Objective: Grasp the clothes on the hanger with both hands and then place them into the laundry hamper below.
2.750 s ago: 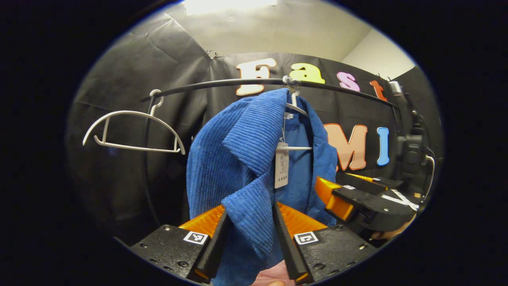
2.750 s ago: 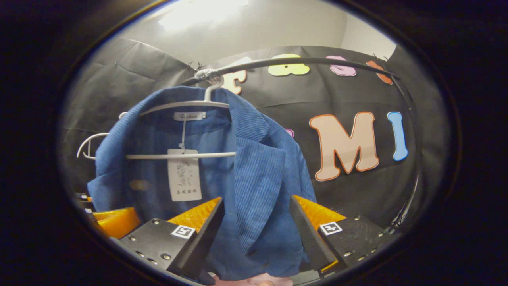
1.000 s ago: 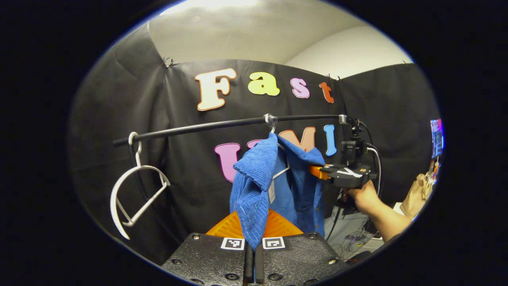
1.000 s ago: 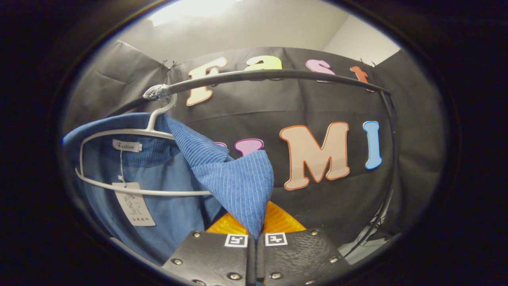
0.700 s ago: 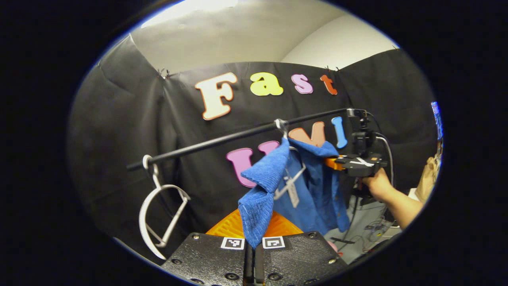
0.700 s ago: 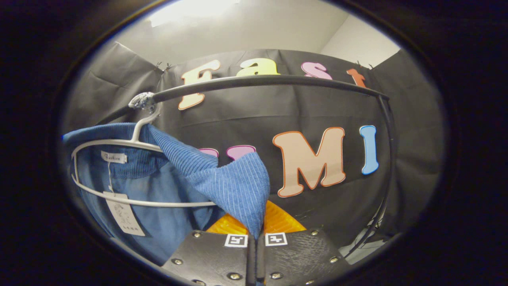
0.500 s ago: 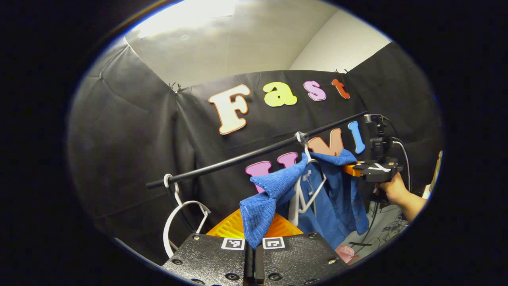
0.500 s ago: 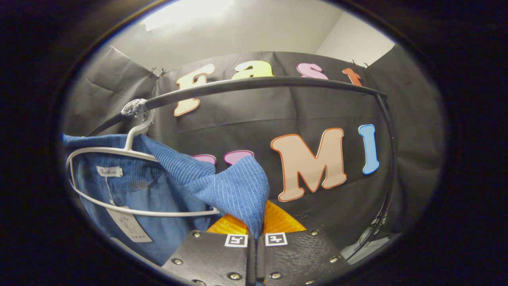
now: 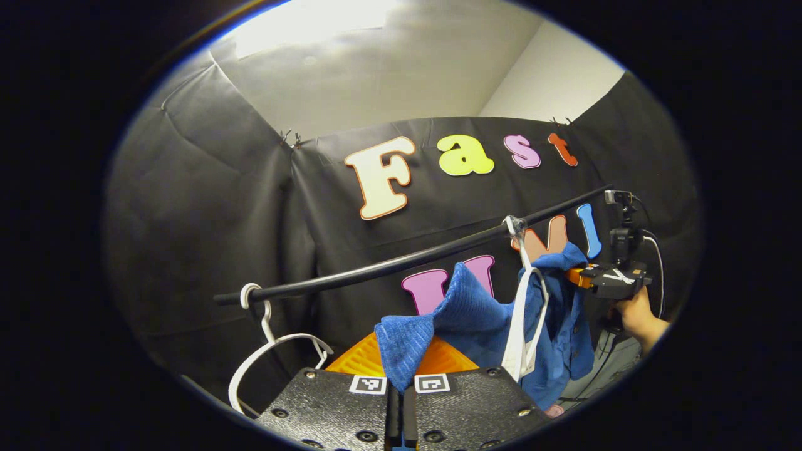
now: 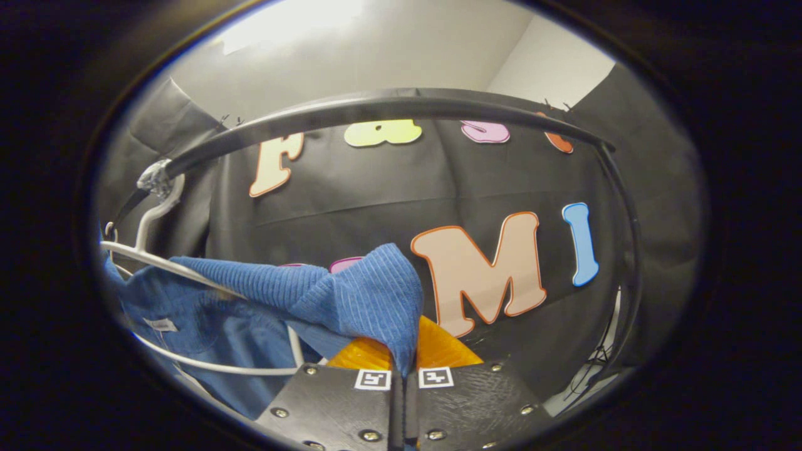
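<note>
Grippers left (image 9: 397, 391) and right (image 10: 405, 382) each clamped tight on blue corduroy jacket (image 9: 476, 310) lapels

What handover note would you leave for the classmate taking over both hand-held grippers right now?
Left hand-held gripper: shut on the blue jacket, one lapel.
Right hand-held gripper: shut on the other lapel.
The jacket is partly off the white hanger, which hangs from the black rail.
Done: both grasps. Left: free the jacket, lower it into the hamper.
</note>
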A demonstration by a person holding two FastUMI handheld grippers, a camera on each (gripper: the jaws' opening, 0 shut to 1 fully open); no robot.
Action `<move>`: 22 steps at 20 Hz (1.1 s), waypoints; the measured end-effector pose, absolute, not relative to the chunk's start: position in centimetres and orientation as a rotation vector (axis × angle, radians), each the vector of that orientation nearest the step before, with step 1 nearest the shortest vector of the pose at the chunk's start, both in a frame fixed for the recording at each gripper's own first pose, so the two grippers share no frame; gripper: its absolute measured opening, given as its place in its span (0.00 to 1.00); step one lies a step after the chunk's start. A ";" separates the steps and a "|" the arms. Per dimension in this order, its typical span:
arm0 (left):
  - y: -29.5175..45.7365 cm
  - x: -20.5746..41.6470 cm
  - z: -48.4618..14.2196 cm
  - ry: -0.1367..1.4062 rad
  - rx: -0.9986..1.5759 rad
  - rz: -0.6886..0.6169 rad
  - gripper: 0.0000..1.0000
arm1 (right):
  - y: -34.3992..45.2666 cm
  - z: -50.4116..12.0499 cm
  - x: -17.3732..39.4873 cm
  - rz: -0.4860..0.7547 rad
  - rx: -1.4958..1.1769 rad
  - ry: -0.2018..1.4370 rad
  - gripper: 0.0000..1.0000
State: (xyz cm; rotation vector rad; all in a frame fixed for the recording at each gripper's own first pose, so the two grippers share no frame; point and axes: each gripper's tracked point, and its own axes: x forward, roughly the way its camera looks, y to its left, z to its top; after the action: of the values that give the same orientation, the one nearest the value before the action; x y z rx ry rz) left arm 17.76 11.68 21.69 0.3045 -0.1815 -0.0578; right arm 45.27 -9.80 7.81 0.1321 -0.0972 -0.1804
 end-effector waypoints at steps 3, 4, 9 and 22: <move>10.9 18.9 21.1 -0.178 0.273 -0.091 0.01 | -10.7 7.2 47.5 -0.192 0.145 -0.094 0.02; 11.3 19.5 20.8 -0.170 0.259 -0.091 0.02 | -10.9 6.8 48.2 -0.192 0.151 -0.084 0.02; 11.4 21.3 17.3 -0.106 0.188 -0.136 0.02 | -10.9 2.1 50.9 -0.187 0.166 0.008 0.02; 15.9 21.0 6.0 0.000 0.061 -0.026 0.02 | -5.6 -11.0 44.8 -0.138 0.181 0.205 0.02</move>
State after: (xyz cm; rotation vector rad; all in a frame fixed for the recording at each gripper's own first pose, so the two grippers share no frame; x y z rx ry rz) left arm 20.98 15.90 6.02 0.0611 -0.0001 -0.0257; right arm 44.84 -5.56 -11.02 0.1810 0.2052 -0.1382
